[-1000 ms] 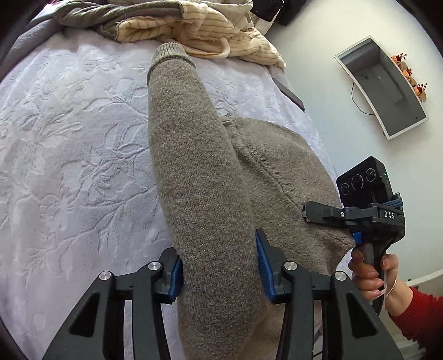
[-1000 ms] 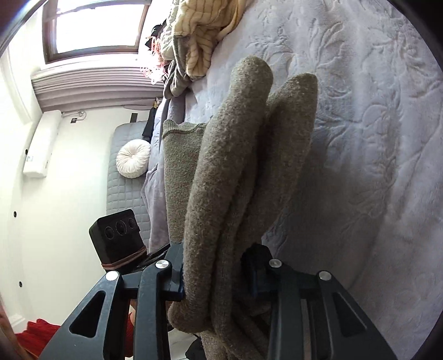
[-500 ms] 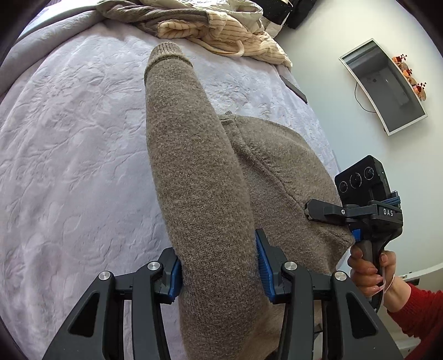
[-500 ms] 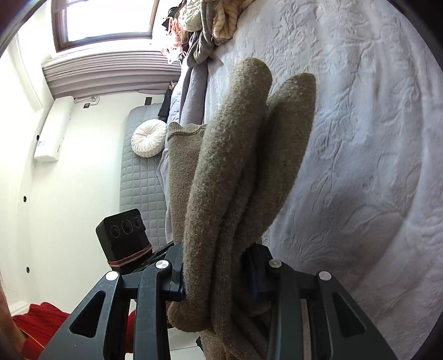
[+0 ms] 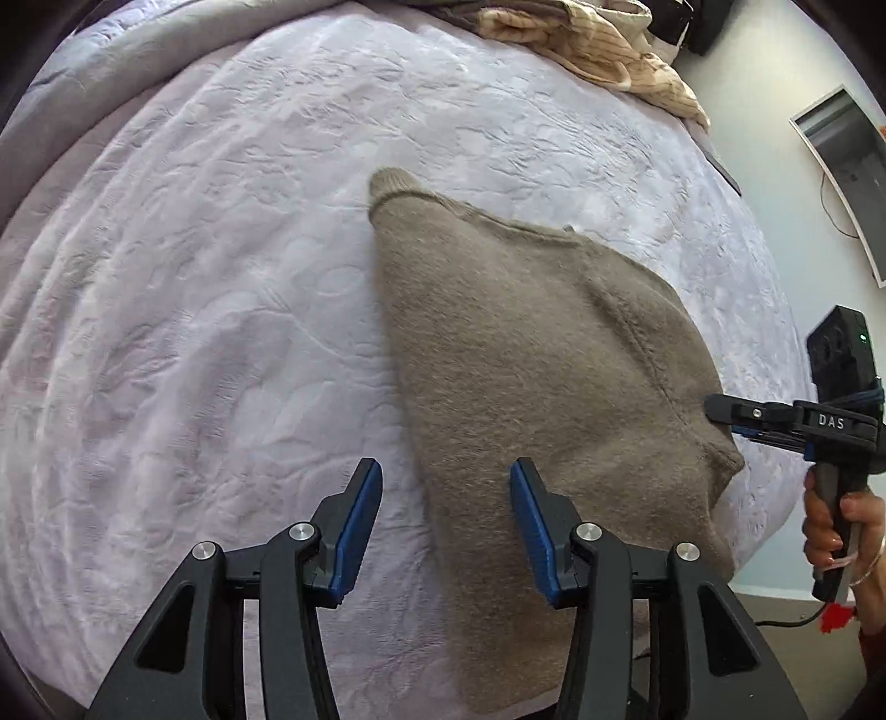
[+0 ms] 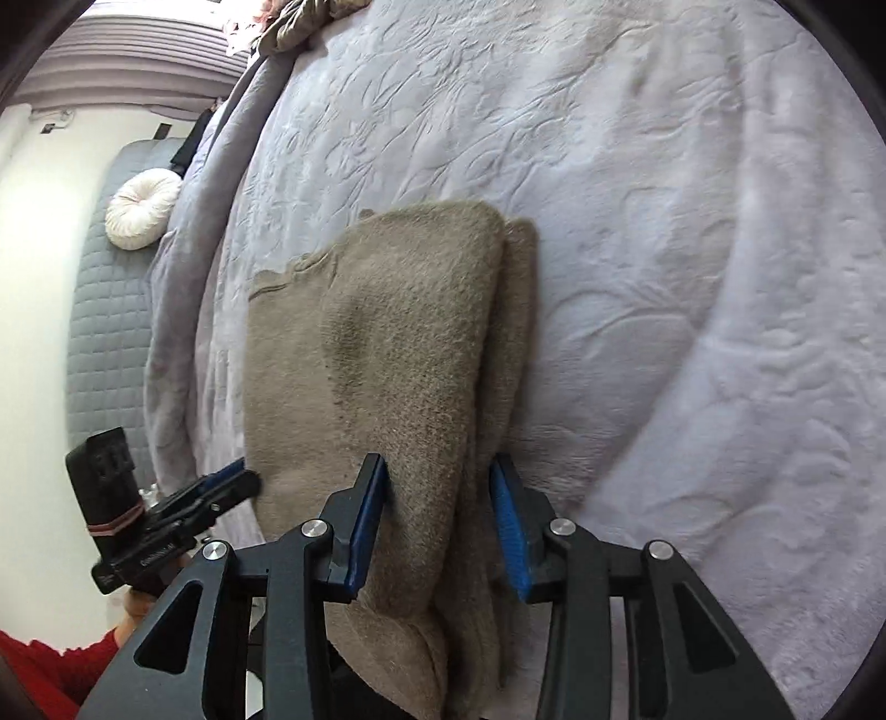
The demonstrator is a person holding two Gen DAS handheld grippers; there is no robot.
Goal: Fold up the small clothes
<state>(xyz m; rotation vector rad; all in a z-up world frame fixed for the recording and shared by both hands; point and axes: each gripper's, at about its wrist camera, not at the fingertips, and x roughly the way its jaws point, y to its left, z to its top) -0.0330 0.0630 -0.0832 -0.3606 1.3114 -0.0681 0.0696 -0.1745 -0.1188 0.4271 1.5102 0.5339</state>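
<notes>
Sweater, taupe knit, one item. Lies on the lavender embossed bedspread of the bed, near its edge, body doubled over lengthwise; one ribbed cuff pokes out at the far end.

Left hand-held gripper: blue pads spread wide, nothing between them that they press on; the sweater's near edge passes under the right-hand finger only. We read it as released.

Right hand-held gripper: fingers straddle the thick folded edge of the sweater. The left pad touches the knit, the right pad stands just clear of it; we cannot tell whether it grips or has let go.

Step in hand, as we judge it: the lengthwise fold has been laid down on the bed and the grip is being given up. Next move calls for both grippers to clear the knit without dragging it, then take the hem end and carry it toward the cuff end for a crosswise fold.

Writing: "DAS" in white on the right gripper's body, seen from the left wrist view. Lettering on the left gripper's body, seen from the right wrist view, is too small to read.

Also present: pile of other clothes at the far side of the bed.
</notes>
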